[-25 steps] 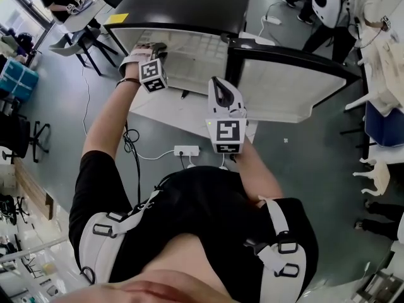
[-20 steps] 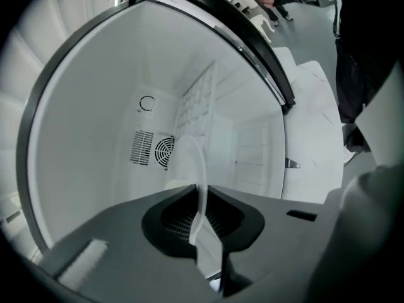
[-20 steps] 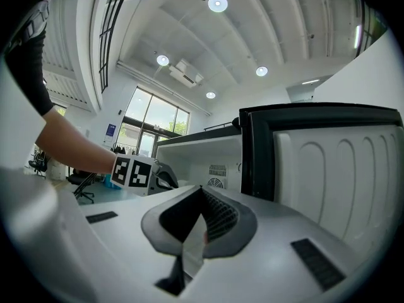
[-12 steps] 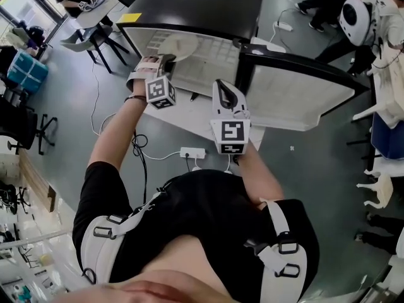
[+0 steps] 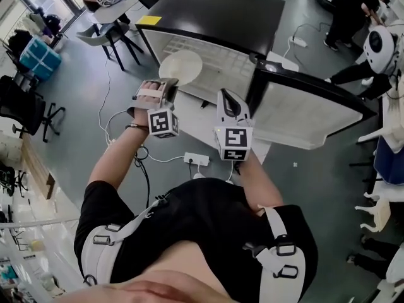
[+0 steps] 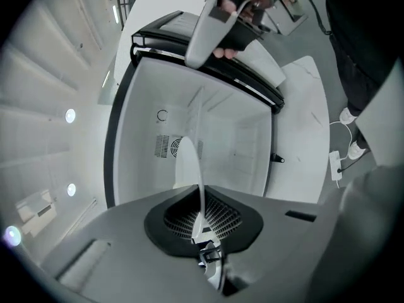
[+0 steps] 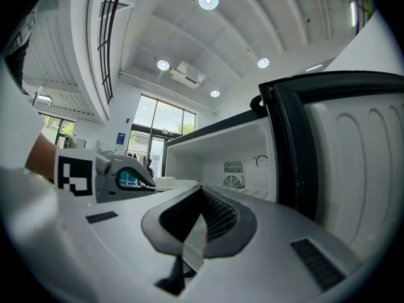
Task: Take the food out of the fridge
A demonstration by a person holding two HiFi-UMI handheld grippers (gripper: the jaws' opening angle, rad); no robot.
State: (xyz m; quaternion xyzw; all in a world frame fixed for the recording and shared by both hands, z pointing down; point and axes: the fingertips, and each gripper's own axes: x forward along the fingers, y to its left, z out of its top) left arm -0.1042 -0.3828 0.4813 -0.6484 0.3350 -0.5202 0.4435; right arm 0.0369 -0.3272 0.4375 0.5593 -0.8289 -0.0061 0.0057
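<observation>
A small fridge [image 5: 214,17] with a black top stands open, its door [image 5: 303,109] swung to the right. My left gripper [image 5: 168,84] is shut on the rim of a round white plate [image 5: 180,66] just outside the fridge mouth. No food shows on the plate. In the left gripper view the plate [image 6: 189,166] stands edge-on out of the closed jaws of the left gripper [image 6: 202,226], with the bare white fridge interior [image 6: 233,144] behind. My right gripper [image 5: 223,97] hangs beside the door's edge, shut on nothing. The right gripper view shows the right gripper [image 7: 189,248] and the left gripper [image 7: 120,175] beside it.
The fridge rests on a white board [image 5: 202,122] on the grey floor. A power strip [image 5: 197,160] and cables lie near my feet. Chairs [image 5: 110,33] and a blue crate [image 5: 41,55] stand at the left. Other people [image 5: 353,11] stand at the upper right.
My left gripper has come back out of the fridge toward me, bringing the white plate with it. My right gripper has shifted only slightly beside the door.
</observation>
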